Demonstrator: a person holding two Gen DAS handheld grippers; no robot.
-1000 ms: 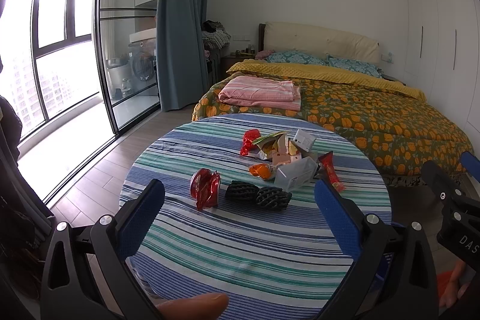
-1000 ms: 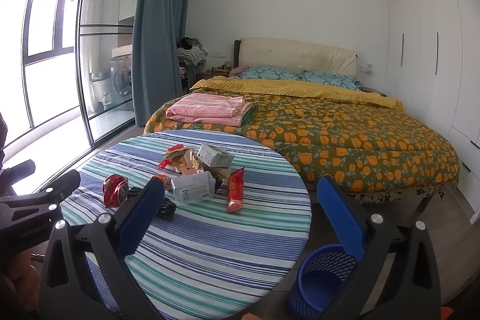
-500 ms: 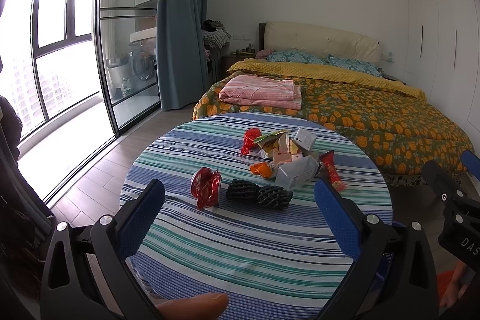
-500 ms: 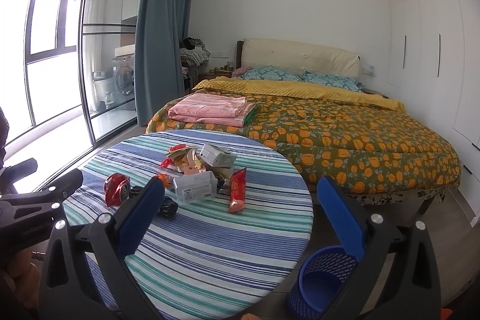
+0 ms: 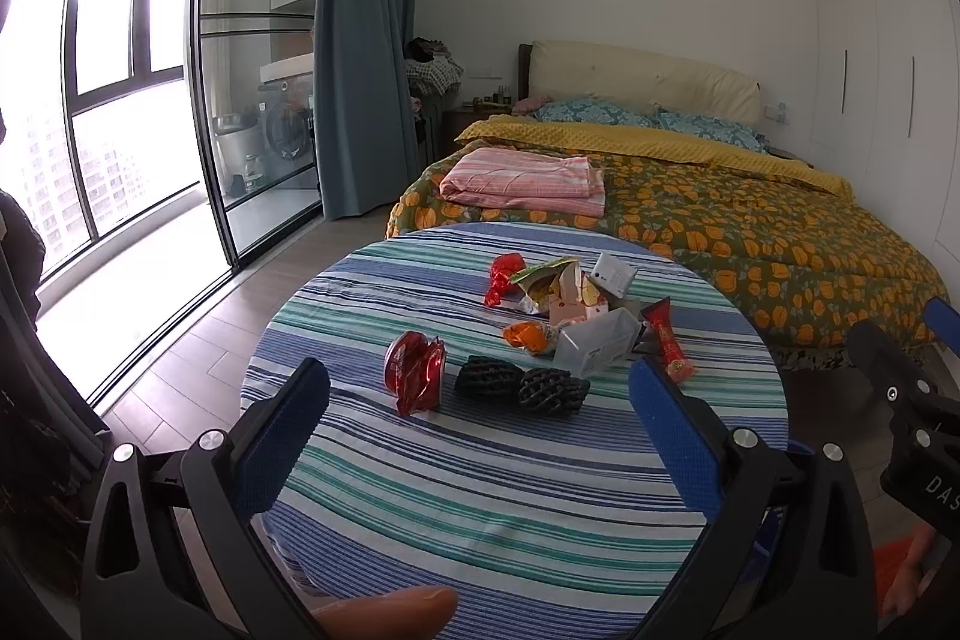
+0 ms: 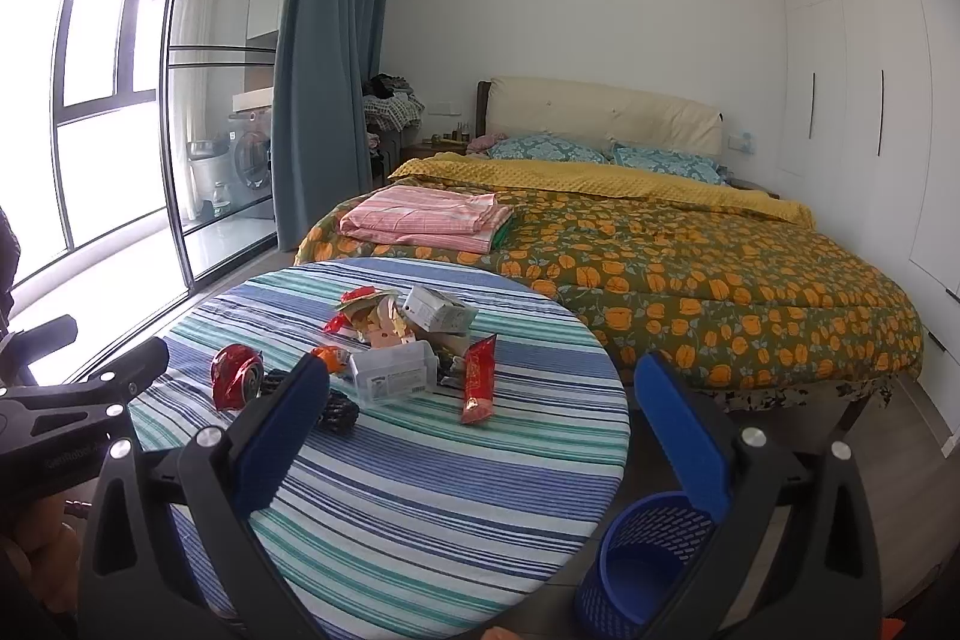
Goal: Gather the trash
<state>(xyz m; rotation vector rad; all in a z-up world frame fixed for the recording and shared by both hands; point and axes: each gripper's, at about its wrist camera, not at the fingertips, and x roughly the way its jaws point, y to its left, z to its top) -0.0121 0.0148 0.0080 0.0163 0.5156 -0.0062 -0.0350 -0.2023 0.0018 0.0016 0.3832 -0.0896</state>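
Little has moved: trash (image 5: 558,322) lies on the striped table (image 5: 480,490) near the bed (image 6: 690,268); a bin (image 6: 642,550), perhaps mesh, stands beside it. Both the left gripper (image 5: 480,436) and right gripper (image 6: 480,430) gape, empty.

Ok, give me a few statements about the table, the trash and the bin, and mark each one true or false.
1. Both tongs, left and right, are open and hold nothing. True.
2. The blue basket stands on the table. False: it stands on the floor beside the striped table.
3. The red foil wrapper lies left of the two black mesh pieces in the left wrist view. True.
4. Some trash is already in the basket. False: what shows of its inside looks empty.
5. A folded pink blanket lies on the bed. True.
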